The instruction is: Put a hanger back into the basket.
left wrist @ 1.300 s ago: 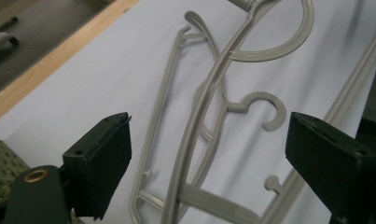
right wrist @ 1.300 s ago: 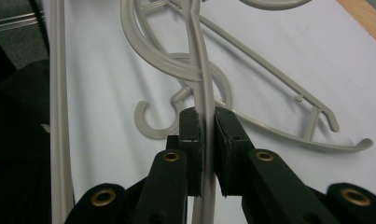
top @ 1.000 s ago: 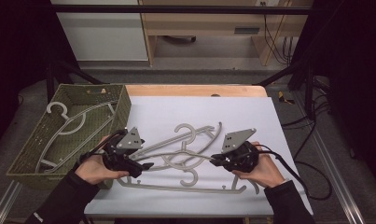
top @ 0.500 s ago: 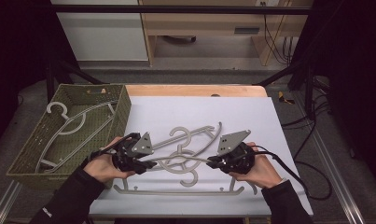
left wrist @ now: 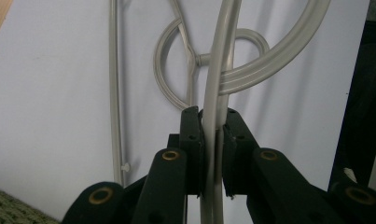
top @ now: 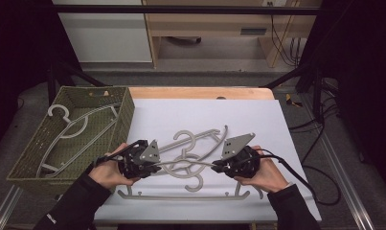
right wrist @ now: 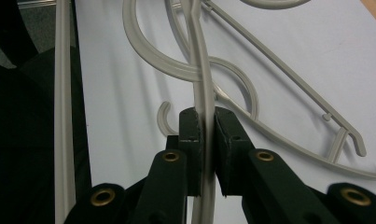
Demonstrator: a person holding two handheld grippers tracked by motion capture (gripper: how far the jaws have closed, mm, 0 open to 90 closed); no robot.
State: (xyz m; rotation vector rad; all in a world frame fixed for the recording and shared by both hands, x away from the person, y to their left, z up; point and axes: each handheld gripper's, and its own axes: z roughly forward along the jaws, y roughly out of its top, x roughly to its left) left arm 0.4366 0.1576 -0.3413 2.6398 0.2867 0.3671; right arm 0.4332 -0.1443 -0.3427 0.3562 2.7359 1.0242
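Several grey plastic hangers lie tangled on the white table sheet (top: 257,120). Both grippers hold one hanger (top: 186,164) by its thin arm. My left gripper (top: 158,166) is shut on its left end; in the left gripper view the jaws (left wrist: 212,116) pinch the grey arm (left wrist: 218,70). Shut on the other end is my right gripper (top: 215,166), whose jaws (right wrist: 204,114) clamp the same arm (right wrist: 199,56). A second hanger (top: 183,139) lies just behind, its hook curled under the held one. A third hanger (top: 181,195) lies near the front edge.
A green woven basket (top: 18,158) stands at the left of the table with grey hangers (top: 80,127) inside it. Bare wood (top: 200,92) shows along the table's far edge. Cables (top: 305,177) trail off to the right.
Both grippers have drawn a little closer together and toward the near edge. The left has moved right, the right left, and the hanger between them has shifted with them.
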